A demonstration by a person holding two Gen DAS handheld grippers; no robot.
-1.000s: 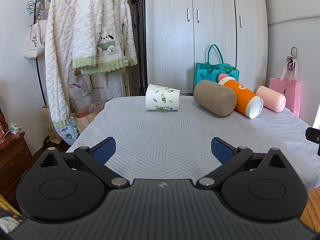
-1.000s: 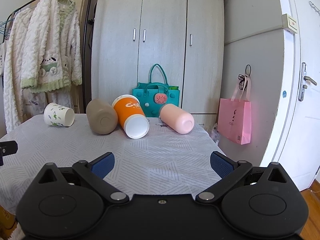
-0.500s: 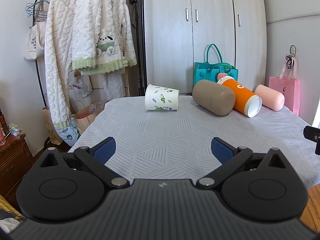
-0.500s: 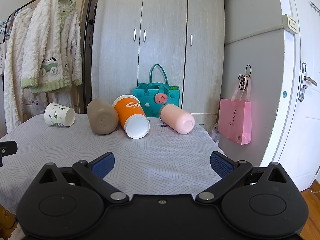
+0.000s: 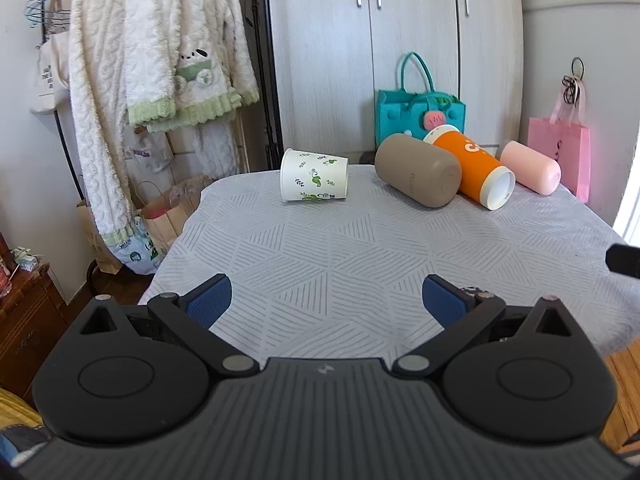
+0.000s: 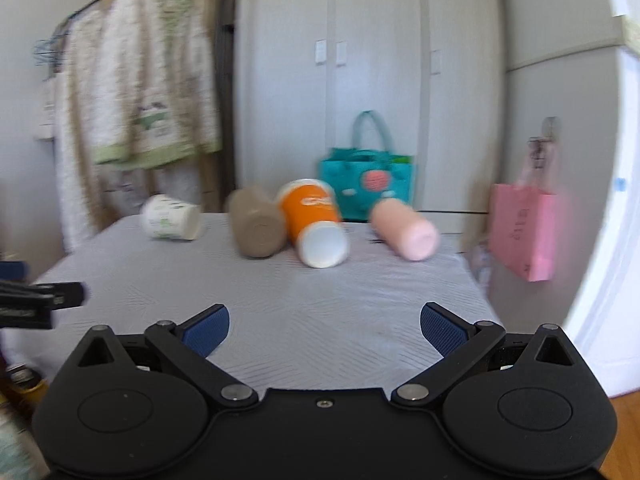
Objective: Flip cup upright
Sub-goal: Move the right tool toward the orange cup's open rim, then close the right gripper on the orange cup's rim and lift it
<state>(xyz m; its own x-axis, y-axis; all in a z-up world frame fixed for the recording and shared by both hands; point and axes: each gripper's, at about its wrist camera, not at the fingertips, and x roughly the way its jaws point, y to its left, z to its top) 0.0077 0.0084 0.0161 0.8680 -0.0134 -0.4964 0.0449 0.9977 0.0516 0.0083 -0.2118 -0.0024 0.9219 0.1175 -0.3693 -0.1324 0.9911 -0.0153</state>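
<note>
Several cups lie on their sides at the far end of the grey-clothed table [image 5: 360,248]: a white leaf-print paper cup [image 5: 313,175], a tan cup [image 5: 418,175], an orange cup [image 5: 472,166] and a pink cup [image 5: 530,167]. They also show, blurred, in the right wrist view: the paper cup [image 6: 172,223], tan cup [image 6: 256,227], orange cup [image 6: 314,222] and pink cup [image 6: 404,230]. My left gripper [image 5: 326,300] is open and empty over the near table edge. My right gripper [image 6: 324,326] is open and empty, well short of the cups.
A teal bag [image 5: 418,114] stands behind the cups before a wardrobe [image 5: 380,48]. A pink bag [image 5: 560,160] hangs at the right. A rack of robes [image 5: 160,80] and paper bags [image 5: 160,216] stand to the left. The left gripper's tip [image 6: 44,300] shows in the right wrist view.
The right gripper has swung fast, so its view is blurred and the cups sit further right and nearer. The left gripper has edged forward toward the table.
</note>
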